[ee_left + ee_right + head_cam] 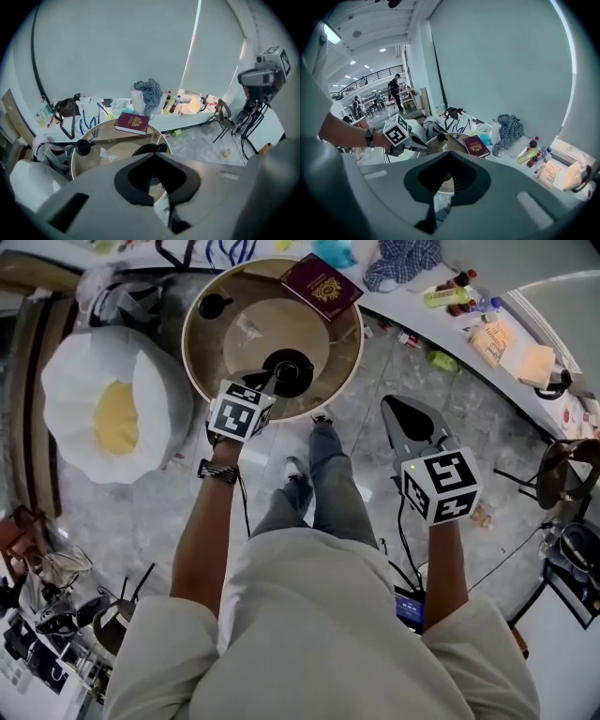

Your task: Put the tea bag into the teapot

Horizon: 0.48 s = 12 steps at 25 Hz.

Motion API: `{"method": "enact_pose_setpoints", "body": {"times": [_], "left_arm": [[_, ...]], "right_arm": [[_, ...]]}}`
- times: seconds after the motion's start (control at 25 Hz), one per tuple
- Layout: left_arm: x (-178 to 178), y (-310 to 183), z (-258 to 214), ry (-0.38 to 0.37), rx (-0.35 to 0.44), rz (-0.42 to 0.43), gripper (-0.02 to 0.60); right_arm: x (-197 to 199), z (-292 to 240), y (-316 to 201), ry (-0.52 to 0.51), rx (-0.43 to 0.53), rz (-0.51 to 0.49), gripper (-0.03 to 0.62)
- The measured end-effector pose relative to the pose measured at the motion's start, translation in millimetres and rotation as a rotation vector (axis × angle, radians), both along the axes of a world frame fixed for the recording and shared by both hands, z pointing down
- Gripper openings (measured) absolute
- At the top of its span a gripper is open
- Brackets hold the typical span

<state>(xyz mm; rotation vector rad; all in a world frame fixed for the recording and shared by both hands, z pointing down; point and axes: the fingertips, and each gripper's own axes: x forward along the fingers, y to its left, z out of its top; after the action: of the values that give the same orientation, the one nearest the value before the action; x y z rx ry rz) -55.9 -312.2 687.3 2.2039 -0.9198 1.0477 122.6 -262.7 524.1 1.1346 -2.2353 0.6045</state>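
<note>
I read the right gripper (449,153) jaws closed together, nothing held. Ahead, the left gripper (426,148) is positioned over a round table (453,143); a maroon book (476,145) lies at its edge.

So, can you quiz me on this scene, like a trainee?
1. Which is nearer the teapot: A) left gripper or B) right gripper?
2. True or false: the book lies on the floor.
3. Fill in: the right gripper hangs over the ____, not the table.

Key: 1 A. 2 False, it lies on the table. 3 floor.
</note>
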Motion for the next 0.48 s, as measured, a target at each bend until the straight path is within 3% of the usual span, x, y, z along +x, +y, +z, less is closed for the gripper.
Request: {"method": "enact_pose_setpoints", "body": {"times": [0.32, 0.48], "left_arm": [[-19, 19, -64, 0.089, 0.141, -0.020, 0.006], [-30, 32, -89, 0.099, 0.206, -0.016, 0.006]], "right_arm": [[-14, -15, 30, -0.008, 0.022, 0.003, 0.005], [-22, -26, 42, 0.004, 0.048, -0.002, 0.005]]}}
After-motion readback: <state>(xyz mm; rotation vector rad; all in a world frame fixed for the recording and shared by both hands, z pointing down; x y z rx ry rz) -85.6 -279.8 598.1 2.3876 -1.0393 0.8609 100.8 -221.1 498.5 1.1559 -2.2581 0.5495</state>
